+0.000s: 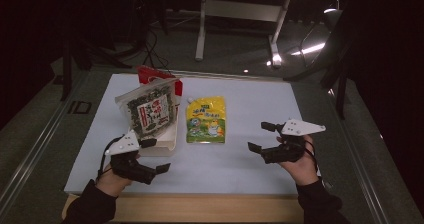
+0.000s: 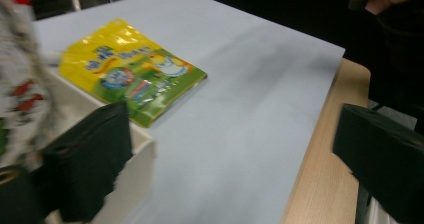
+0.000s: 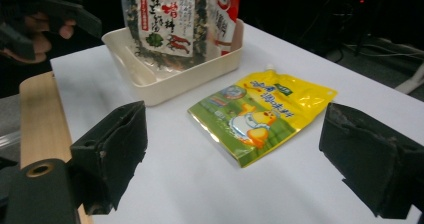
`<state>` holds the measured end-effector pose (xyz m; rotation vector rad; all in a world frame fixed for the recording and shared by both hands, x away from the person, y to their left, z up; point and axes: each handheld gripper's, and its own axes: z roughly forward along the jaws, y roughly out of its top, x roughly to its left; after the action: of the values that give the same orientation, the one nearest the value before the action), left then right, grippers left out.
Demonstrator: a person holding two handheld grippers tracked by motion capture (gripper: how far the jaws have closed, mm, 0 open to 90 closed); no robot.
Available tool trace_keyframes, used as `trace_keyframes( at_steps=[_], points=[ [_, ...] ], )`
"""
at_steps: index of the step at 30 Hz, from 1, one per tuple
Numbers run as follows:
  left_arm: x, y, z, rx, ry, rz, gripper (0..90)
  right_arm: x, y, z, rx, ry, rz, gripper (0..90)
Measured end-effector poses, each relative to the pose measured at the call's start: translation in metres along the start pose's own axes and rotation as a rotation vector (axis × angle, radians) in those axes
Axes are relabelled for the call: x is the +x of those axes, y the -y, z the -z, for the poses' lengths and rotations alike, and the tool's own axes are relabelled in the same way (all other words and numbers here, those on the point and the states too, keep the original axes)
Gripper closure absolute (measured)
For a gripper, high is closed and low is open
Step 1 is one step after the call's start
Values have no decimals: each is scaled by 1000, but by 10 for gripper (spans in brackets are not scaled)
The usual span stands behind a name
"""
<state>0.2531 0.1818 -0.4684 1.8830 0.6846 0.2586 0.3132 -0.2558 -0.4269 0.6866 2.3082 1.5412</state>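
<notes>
A yellow-green spouted pouch (image 1: 205, 120) (image 2: 132, 76) (image 3: 262, 116) lies flat on the white mat (image 1: 250, 164). To its left a cream tray (image 1: 167, 146) (image 3: 165, 86) (image 2: 137, 169) holds an upright dark seaweed snack bag (image 1: 150, 111) (image 3: 165, 19) with a red packet (image 1: 150, 75) (image 3: 225, 4) behind it. My left gripper (image 1: 159, 155) (image 2: 235, 184) is open at the tray's near corner, nothing between its jaws. Over the mat to the right of the pouch, my right gripper (image 1: 257, 136) (image 3: 225, 179) stands open and faces the pouch, a short way from it.
The mat covers a table with a wooden front edge (image 1: 210, 206) (image 2: 325, 159). Beyond the far edge is a dark floor with white stand legs (image 1: 202, 29) and cables. A metal rail (image 1: 40, 139) runs along the left side.
</notes>
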Motion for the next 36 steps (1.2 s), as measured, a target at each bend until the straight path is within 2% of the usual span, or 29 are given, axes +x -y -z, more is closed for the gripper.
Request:
trace_keyframes(
  at_steps=[5,9,19,21,26,29,32,34,36],
  points=[
    [-10,6,-22,1,2,-39,23,2,1,-7,17,14,15,148],
    [-13,11,-33,13,36,-24,23,4,1,-16,35,9,23,183],
    [-13,15,-34,13,44,-30,23,6,-3,-30,38,9,34,277],
    [-14,15,-34,15,37,-42,23,6,-6,-35,36,-3,33,292],
    [-14,19,-35,21,47,-36,23,6,-11,-47,43,-6,48,324],
    [-15,19,-36,13,50,-38,23,6,-14,-62,52,-15,53,401],
    [-16,19,-36,12,51,-42,23,5,-16,-73,53,7,46,481],
    [-16,20,-36,13,52,-41,23,5,-18,-81,68,11,64,515],
    [-17,20,-37,16,47,-44,23,3,-20,-89,80,6,75,595]
  ],
)
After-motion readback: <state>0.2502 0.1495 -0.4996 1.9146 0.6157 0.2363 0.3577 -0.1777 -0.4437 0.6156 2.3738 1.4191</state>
